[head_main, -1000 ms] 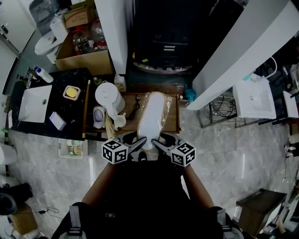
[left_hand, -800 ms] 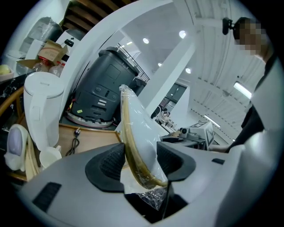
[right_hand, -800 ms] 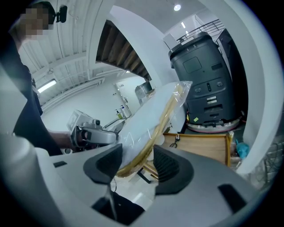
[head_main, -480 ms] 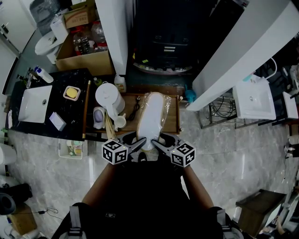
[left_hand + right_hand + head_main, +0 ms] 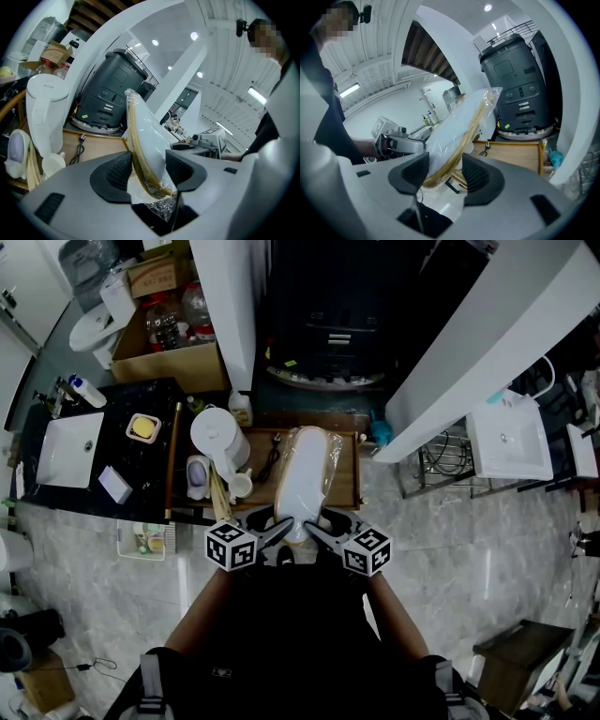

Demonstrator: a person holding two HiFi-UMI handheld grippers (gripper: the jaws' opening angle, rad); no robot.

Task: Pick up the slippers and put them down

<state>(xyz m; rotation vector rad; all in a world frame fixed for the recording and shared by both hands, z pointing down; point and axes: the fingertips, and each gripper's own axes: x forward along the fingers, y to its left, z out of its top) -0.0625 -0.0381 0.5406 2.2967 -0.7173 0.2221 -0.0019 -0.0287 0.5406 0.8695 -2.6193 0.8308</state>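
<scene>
The slippers [image 5: 305, 474], a white pair wrapped in clear plastic, are over the tray [image 5: 345, 486], with the near end at its front edge and the far end toward its back. I cannot tell whether the far end rests on the wood. My left gripper [image 5: 281, 532] and right gripper [image 5: 317, 532] both pinch that near end, one from each side, with the pads against the plastic. The risk, I judge, is the plastic: it looks slick and loose, so the pair could slide out, or twist if one side lets go first. Lowered carelessly, the far end could snag the cable [image 5: 272, 460] on the tray's left part, or knock the kettle [image 5: 217, 432] just left of the tray.
</scene>
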